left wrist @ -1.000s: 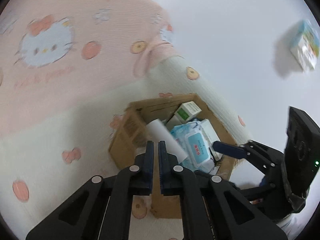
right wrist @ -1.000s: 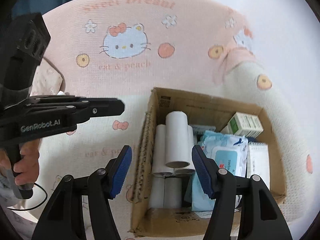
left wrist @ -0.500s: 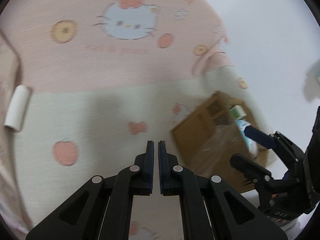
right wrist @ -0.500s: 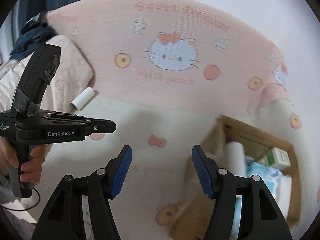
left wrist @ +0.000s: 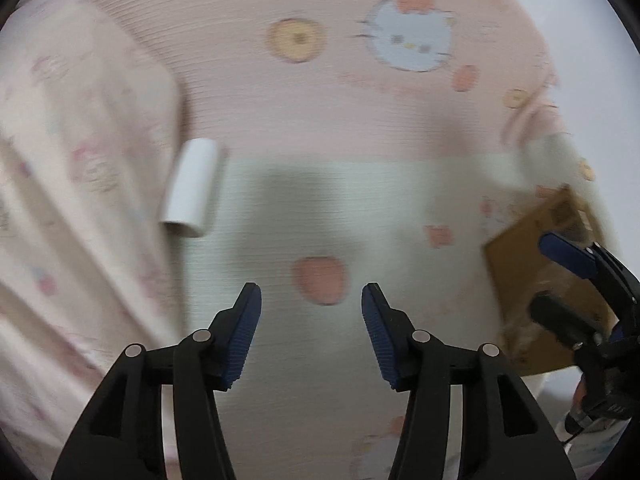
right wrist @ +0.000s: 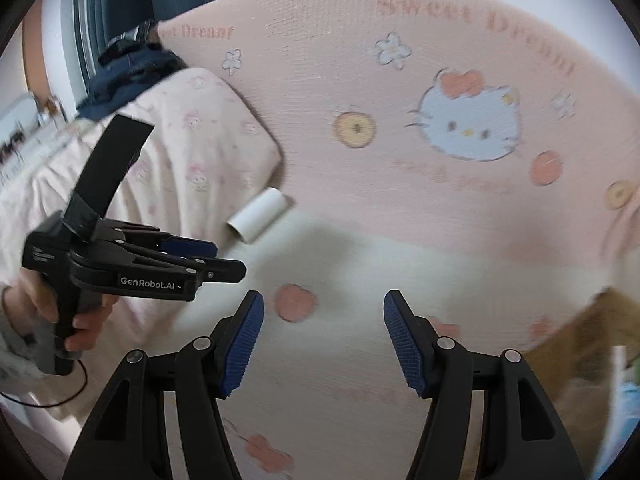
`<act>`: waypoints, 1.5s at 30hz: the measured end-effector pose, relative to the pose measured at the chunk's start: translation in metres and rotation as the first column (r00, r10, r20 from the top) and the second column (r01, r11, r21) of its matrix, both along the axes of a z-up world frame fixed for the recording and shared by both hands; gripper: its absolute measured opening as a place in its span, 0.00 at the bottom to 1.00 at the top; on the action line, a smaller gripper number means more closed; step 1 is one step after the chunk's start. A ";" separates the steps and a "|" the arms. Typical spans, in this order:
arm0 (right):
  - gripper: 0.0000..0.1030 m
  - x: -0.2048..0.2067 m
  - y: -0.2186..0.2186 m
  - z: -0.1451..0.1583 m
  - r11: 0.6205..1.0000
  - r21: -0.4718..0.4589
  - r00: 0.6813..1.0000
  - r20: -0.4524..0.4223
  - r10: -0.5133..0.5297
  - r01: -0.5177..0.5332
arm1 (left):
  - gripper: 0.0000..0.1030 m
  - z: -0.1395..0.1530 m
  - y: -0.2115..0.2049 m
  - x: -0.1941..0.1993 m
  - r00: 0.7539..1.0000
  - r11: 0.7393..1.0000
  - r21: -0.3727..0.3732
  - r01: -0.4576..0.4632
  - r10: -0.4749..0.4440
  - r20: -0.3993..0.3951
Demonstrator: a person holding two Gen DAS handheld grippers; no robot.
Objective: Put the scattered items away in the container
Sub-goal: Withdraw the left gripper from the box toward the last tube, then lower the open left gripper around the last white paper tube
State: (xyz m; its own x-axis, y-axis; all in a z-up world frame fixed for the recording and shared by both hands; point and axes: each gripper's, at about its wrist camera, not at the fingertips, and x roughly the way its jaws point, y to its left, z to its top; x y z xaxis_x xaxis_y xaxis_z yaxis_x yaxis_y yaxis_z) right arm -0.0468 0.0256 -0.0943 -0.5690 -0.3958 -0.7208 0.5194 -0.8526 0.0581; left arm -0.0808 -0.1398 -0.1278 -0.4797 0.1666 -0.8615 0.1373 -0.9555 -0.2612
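On the blurred cartoon blanket [left wrist: 360, 208] a white tube [left wrist: 192, 188] lies; left gripper [left wrist: 311, 336] fingers just parted, right gripper [right wrist: 323, 340] fingers apart, empty

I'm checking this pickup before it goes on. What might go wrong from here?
The white tube lies tight against the pillow, so the open left gripper, whose jaws have just been opening, may pinch fabric too. The round tube may also roll away. The cardboard box sits far across the blanket.
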 end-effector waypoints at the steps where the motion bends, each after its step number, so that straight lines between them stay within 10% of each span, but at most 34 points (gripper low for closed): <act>1: 0.59 -0.004 -0.002 -0.005 1.000 -0.023 1.000 0.011 -0.004 0.004 | 0.56 -0.003 -0.007 -0.002 1.000 1.000 -0.004 -0.005 0.005 0.011; 7: 0.59 -0.041 -0.015 -0.034 0.986 -0.145 0.994 0.078 -0.073 0.084 | 0.57 -0.017 -0.050 -0.016 0.995 0.996 0.012 -0.089 0.089 0.036; 21: 0.59 -0.095 -0.088 -0.117 0.995 -0.073 0.995 0.086 -0.058 0.064 | 0.57 -0.050 -0.100 -0.070 0.969 0.963 0.108 -0.247 0.244 0.039; 32: 0.59 -0.117 -0.104 -0.132 0.979 -0.195 0.985 0.170 -0.022 0.056 | 0.51 -0.062 -0.086 -0.103 0.973 0.980 -0.012 -0.200 0.200 0.118; 45: 0.59 -0.151 -0.117 -0.161 0.940 -0.320 0.948 0.317 -0.015 0.122 | 0.41 -0.069 -0.077 -0.103 0.973 0.973 0.091 -0.213 0.202 0.112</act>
State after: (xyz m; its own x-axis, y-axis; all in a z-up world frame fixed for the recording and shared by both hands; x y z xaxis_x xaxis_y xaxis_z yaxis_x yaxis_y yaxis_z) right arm -0.1974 -0.0915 -0.2550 -0.3769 -0.6095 -0.6975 0.3714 -0.7893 0.4890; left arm -0.1837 -0.2167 -0.1970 -0.4243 0.1615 -0.8910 0.3603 -0.8726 -0.3298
